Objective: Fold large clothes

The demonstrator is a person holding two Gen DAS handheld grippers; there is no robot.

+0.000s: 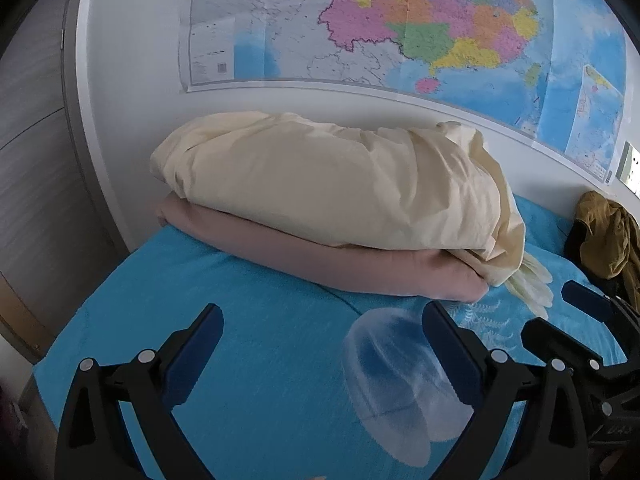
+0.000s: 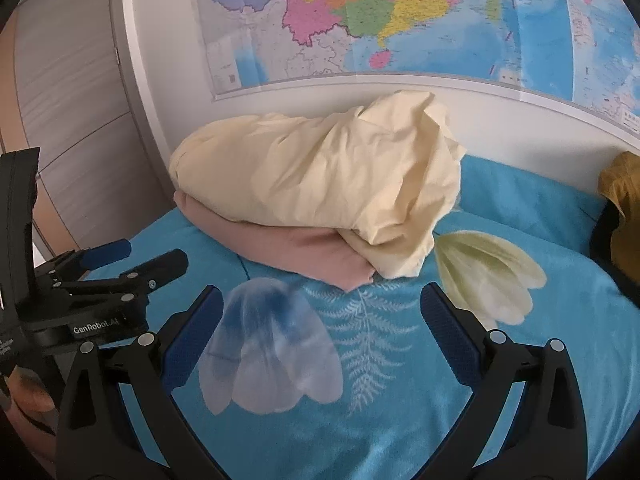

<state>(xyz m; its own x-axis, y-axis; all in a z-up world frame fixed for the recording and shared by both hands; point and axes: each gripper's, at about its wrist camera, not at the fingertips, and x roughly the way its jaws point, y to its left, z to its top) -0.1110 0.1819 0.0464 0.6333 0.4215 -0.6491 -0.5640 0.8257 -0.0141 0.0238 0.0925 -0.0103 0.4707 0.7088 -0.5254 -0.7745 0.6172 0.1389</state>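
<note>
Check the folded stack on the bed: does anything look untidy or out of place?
The cream piece lies on the pink folded piece, but its right end is bunched and overhangs the pink edge, not squared. A mustard garment lies crumpled at the bed's far right. Both grippers stand open, holding nothing.

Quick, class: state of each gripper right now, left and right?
Left gripper: open, nothing between its jaws, only the blue bedspread beneath.
Right gripper: open, holding nothing, short of the folded cream cloth.
</note>
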